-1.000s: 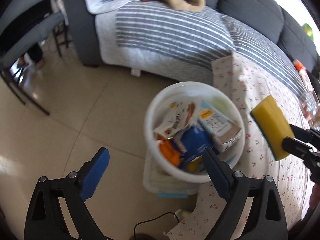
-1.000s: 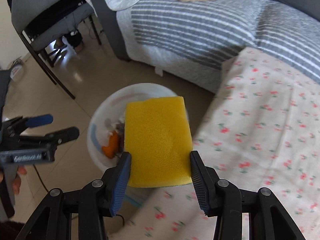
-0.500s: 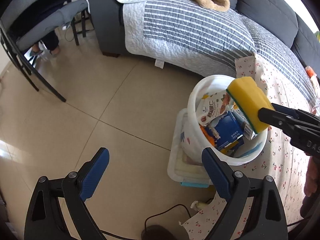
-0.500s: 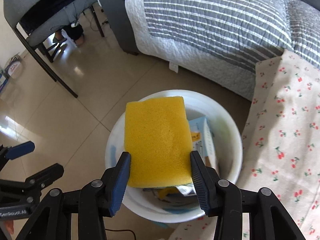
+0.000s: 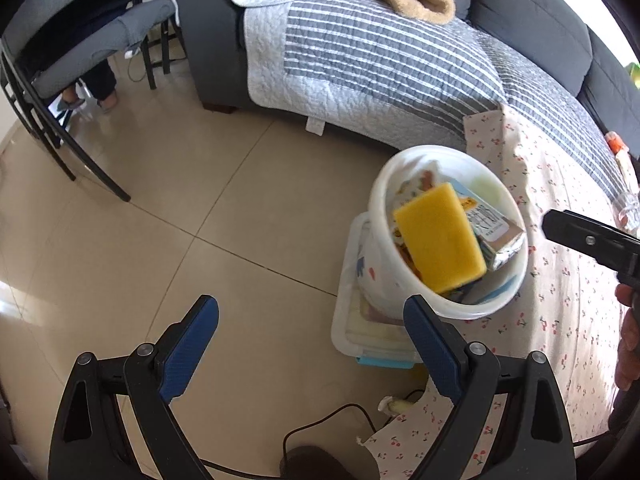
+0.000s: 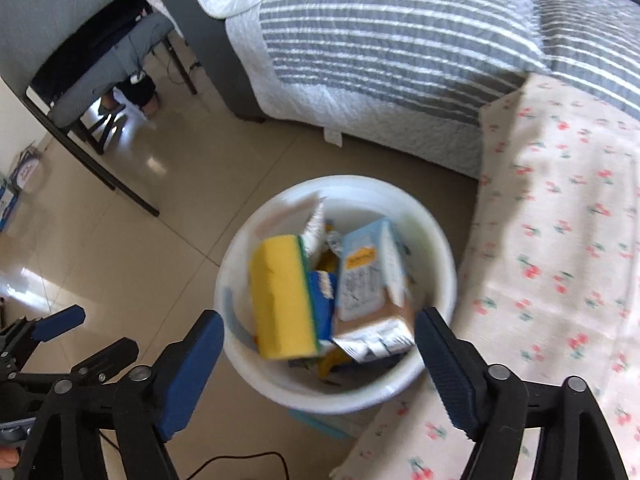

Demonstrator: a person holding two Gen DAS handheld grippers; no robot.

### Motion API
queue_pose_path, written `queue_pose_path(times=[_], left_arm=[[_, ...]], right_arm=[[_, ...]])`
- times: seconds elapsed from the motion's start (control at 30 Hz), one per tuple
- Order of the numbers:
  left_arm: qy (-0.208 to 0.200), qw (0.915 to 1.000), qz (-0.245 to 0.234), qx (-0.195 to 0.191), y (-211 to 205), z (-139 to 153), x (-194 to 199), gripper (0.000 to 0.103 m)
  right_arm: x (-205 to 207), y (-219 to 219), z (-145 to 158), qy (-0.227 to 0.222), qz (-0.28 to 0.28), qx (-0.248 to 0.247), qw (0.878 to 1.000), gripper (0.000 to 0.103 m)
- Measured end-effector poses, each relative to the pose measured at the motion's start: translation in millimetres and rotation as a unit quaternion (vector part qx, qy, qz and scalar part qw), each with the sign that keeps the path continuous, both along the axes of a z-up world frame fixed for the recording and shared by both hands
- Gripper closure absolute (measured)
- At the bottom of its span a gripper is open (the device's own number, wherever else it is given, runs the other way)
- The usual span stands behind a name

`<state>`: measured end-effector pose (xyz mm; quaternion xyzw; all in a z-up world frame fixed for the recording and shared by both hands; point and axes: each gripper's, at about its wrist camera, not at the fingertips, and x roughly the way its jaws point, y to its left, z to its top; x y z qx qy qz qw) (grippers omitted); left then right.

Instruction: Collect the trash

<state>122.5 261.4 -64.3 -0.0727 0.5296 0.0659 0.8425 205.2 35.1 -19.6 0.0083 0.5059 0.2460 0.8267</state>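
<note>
1. Floor tiles fill the left of both views, and the left gripper [image 5: 310,340] hangs over them with its jaws spread wide and nothing between them. I judge it is simply parked clear of the drop.

2. Centre-right, the white bucket [image 6: 240,280] stands on a clear lidded box [image 5: 348,320], tucked against the cherry-print cloth [image 6: 560,280] so that trash swept off that surface has a short way to go.

3. The yellow sponge [image 6: 282,300] lies inside the bucket, tilted on its edge against a blue packet [image 6: 323,304] and beside a pale carton [image 6: 368,272], resting on top of the other rubbish.

4. The right gripper [image 6: 318,368] sits above the bucket's near rim, jaws wide apart and empty; in the left view its dark tip [image 5: 580,236] shows over the cloth.

5. Half a second ago those jaws were clamped on the sponge above the bucket. They have since parted, and the sponge has dropped in. The left gripper has kept the same spread throughout.
</note>
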Motion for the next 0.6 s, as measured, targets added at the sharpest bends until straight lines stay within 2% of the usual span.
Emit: queue_pose_path(times=[0.13, 0.3, 0.4, 0.6], left_arm=[[-0.026, 0.9992, -0.024, 0.017, -27, 17, -8, 0.007], [-0.064, 0.9958, -0.051, 0.042, -65, 41, -23, 0.000], [-0.082, 0.9930, -0.051, 0.068, -88, 54, -34, 0.000], [-0.122, 0.9877, -0.066, 0.073, -136, 79, -61, 0.000]], right_arm=[[-19, -28, 12, -0.018, -0.005, -0.022, 1.000, 0.010], [-59, -70, 28, -0.053, -0.017, -0.055, 0.997, 0.001], [-83, -96, 36, -0.076, -0.037, -0.090, 0.992, 0.001], [-132, -149, 50, -0.112, -0.099, -0.128, 0.980, 0.001]])
